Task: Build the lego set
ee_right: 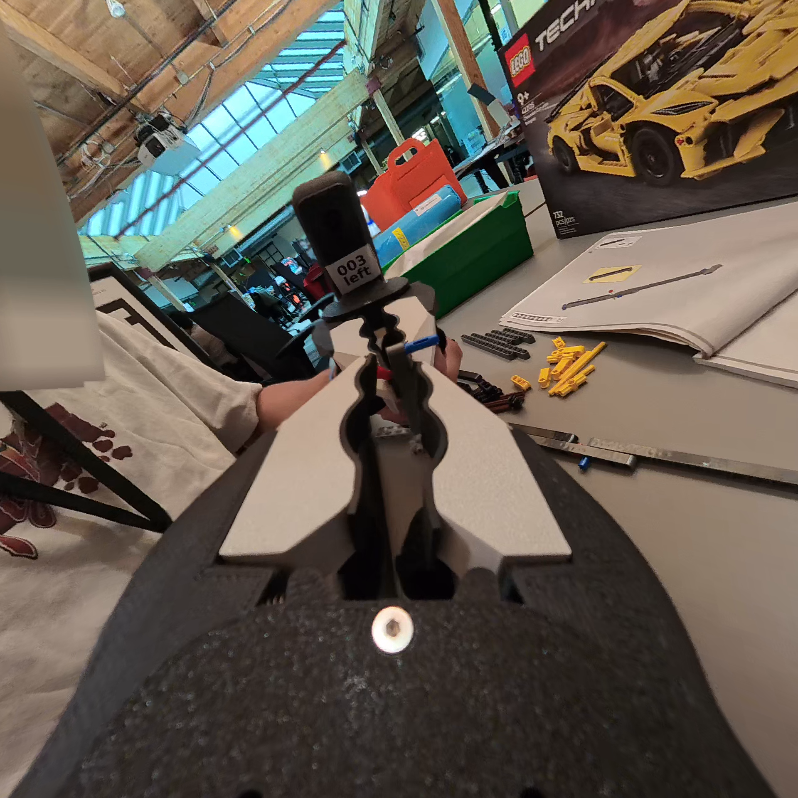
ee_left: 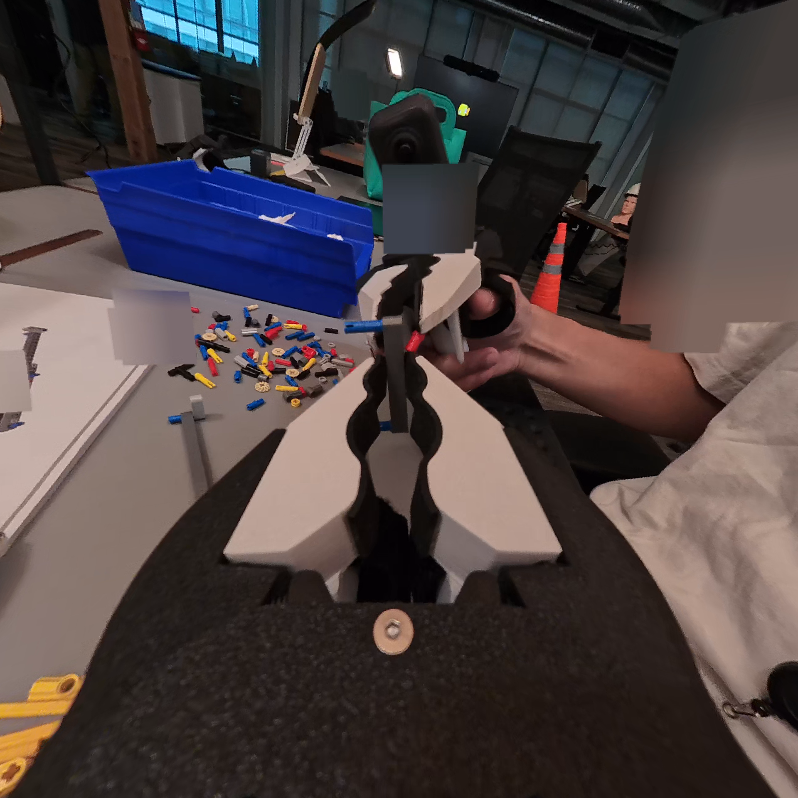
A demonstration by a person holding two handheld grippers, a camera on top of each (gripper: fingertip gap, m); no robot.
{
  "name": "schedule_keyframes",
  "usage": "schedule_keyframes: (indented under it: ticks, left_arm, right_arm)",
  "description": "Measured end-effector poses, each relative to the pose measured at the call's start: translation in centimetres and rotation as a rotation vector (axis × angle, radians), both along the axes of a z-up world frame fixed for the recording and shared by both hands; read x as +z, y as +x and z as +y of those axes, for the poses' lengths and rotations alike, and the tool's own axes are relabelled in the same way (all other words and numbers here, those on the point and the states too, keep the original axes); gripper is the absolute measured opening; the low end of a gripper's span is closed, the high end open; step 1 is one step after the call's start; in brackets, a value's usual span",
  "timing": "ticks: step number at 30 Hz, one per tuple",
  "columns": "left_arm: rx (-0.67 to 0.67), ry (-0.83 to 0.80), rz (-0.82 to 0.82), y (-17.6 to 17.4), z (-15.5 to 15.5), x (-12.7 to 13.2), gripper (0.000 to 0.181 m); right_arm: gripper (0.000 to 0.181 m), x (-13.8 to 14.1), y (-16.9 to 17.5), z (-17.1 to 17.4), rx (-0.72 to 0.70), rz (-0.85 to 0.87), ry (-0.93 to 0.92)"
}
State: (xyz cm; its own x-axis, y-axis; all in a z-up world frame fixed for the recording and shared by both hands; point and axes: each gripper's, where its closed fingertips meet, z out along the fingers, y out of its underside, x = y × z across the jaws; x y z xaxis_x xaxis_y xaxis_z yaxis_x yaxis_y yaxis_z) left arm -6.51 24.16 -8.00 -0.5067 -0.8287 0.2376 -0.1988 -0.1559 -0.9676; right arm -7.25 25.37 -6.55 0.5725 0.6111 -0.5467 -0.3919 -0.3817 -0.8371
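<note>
Left wrist view, left to right: white open instruction booklet (ee_left: 64, 388) lay flat on the grey tabletop (ee_left: 108, 496); blue plastic storage bin (ee_left: 233, 233) stood behind a scatter of small blue, yellow, red and black connector pins (ee_left: 276, 354); a light-grey lego beam (ee_left: 196, 444) lay just beside the booklet. The left gripper (ee_left: 395, 367), white-fingered with black wavy pads, had its jaws pinched on a long dark-grey lego beam (ee_left: 397, 375) held upright, a blue pin (ee_left: 362, 326) projecting from its top. The right gripper (ee_left: 406, 328) faced it, tilted, a red pin (ee_left: 413, 341) at its tips, gripped by a bare hand (ee_left: 488, 341). An orange traffic cone (ee_left: 550, 276) stood beyond.

Right wrist view, left to right: the right gripper's jaws were closed on the same beam, against the right-hand pad. Green plastic tray (ee_right: 475, 254), orange bag (ee_right: 414, 181), stack of black beams (ee_right: 496, 343), heap of yellow lego pieces (ee_right: 565, 362) and boxed set with a yellow car picture (ee_right: 656, 116) occupied the table under a timber-beamed ceiling.
</note>
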Motion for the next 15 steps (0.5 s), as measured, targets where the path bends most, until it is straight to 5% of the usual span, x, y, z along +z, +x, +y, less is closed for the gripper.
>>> schedule_keyframes:
  ticks: [15]
  left_arm:
    - [-0.018,-0.191,0.076,0.5,0.5,-0.5,0.007]
  right_arm:
    - [0.018,-1.2,0.2,1.0,-0.095,-0.134,0.046]
